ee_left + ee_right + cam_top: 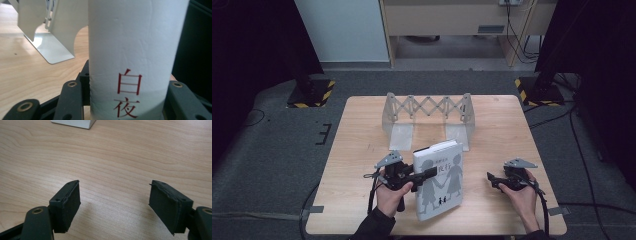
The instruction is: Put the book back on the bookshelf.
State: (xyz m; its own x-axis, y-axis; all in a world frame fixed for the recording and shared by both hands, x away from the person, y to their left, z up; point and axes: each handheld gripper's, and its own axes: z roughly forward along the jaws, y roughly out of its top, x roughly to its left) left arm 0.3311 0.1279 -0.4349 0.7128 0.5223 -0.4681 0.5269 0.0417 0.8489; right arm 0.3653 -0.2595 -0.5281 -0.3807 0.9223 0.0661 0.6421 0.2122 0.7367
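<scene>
1. High view: the left gripper (pixel 424 174) is clamping a white book (pixel 439 181) by its spine side, and the book is sitting tilted near the front of the table (pixel 362 150), just in front of the expandable metal book rack (pixel 427 117). The right gripper (pixel 492 178) is hanging off to the right, well apart from the book, jaws spread and holding nothing. My worry: that's a fat book on one hand only, gripped along one edge, so it's probably going to want to swing or sag if it gets carried to the rack like that.

2. Left gripper view: the jaws are squeezing the book's spine (pixel 135 60), red characters facing the camera, with the rack's plate (pixel 53 37) sitting just behind on the left. The spine is rounded and smooth, so I'm guessing it could be slipping out of the pads, or the covers could be fanning open below. The rack's edge is also close enough to be clipping a corner on the way in.

3. Right gripper view: the jaws are standing wide over bare wood, a corner of the book (pixel 75 123) peeking in at the top. It isn't helping at all, so no backup if the book drops.
</scene>
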